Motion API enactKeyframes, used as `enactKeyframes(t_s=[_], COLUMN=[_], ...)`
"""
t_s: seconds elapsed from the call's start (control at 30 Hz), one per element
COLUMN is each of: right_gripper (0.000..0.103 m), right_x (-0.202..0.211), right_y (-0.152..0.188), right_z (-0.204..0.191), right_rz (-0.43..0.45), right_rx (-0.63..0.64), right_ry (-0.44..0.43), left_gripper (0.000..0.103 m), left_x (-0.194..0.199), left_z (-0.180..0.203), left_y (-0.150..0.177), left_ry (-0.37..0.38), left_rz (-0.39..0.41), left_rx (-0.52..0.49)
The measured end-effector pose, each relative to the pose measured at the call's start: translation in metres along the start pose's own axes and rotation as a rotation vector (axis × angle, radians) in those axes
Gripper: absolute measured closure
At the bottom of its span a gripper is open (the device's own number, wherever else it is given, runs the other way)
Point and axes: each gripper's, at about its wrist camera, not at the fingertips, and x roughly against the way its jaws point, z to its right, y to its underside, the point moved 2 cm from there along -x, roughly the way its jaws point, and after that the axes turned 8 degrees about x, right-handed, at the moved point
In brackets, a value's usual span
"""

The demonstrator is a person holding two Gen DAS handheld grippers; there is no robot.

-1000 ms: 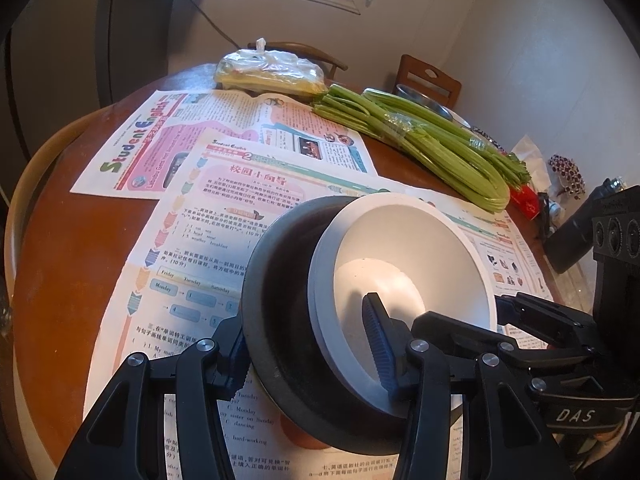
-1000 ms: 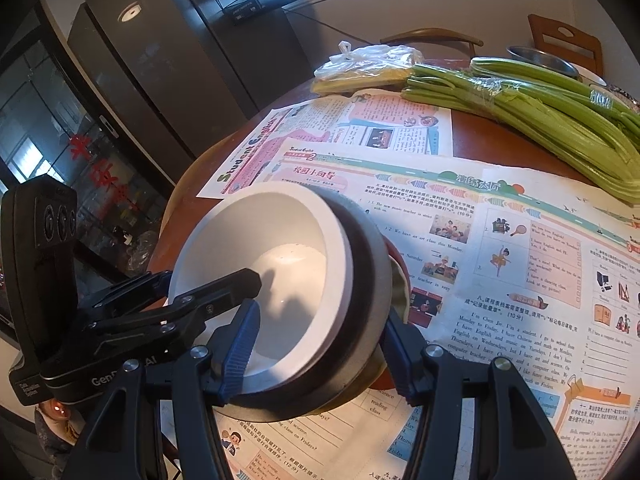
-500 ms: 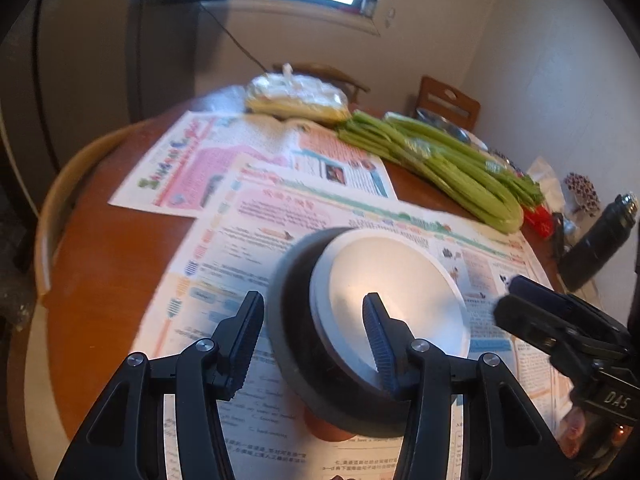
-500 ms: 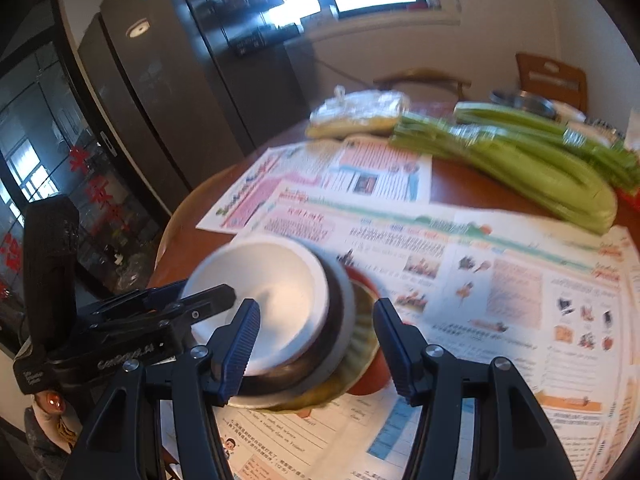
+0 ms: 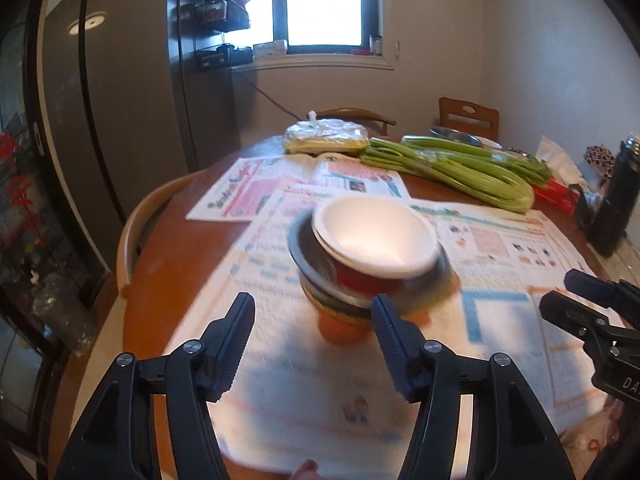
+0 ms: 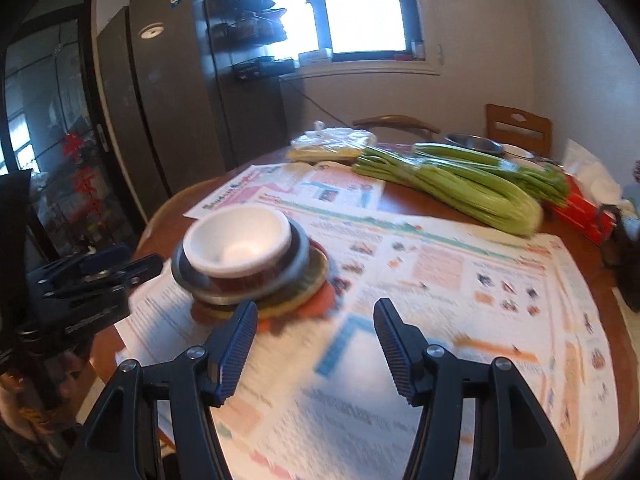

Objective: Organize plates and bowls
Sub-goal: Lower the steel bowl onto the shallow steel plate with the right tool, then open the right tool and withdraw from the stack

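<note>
A stack stands on the newspaper: a bowl (image 5: 374, 236), white inside and red outside, sits in a metal bowl (image 5: 320, 276) on a yellow-green plate (image 6: 308, 280) and an orange plate (image 5: 340, 332). My left gripper (image 5: 312, 320) is just short of the stack, its jaws opening with nothing between them. The right gripper (image 6: 314, 320) hangs to the stack's right, open and empty. Each wrist view shows the other gripper at its edge: the right gripper (image 5: 560, 292) and the left gripper (image 6: 136, 262). The same bowl (image 6: 236, 244) also shows in the right wrist view.
Newspapers (image 5: 500, 240) cover the round wooden table (image 5: 188, 248). Celery (image 5: 472, 172) and a plastic bag (image 5: 326, 136) lie at the back, with a red box (image 6: 580, 212) and a dark flask (image 5: 618, 196) at the right. Chairs (image 5: 468, 114) ring the table; a tall fridge (image 5: 120, 100) stands left.
Both grippers have let go of the stack's rim and drawn back from it. The stack now stands alone on the newspaper, and more of the room shows.
</note>
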Motion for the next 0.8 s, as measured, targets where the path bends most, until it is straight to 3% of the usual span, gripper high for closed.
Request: enactKeyframes(t_s=[0.13, 0.33, 0.4, 0.8], right_gripper=[0.042, 0.042, 0.042, 0.042], right_x=[0.018, 0.039, 0.040, 0.040], right_y=[0.021, 0.050, 0.058, 0.068], right_z=[-0.003, -0.013, -0.014, -0.018], right_rz=[-0.018, -0.016, -0.023, -0.068], right_rx=[0.006, -0.006, -0.047, -0.100], right_ry=[0.011, 0.047, 0.020, 0.017], left_gripper=[0.040, 0.040, 0.040, 0.040], left_x=[0.009, 0.020, 0.021, 0.024], left_z=[0.000, 0.009, 0.012, 0.021], left_y=[0.023, 0.051, 0.058, 0.070], left_ry=[0.030, -0.017, -0.008, 0.008], left_rz=[-0.062, -0.083, -0.101, -0.127], left_rx=[0.073, 0.022, 0.013, -0.003])
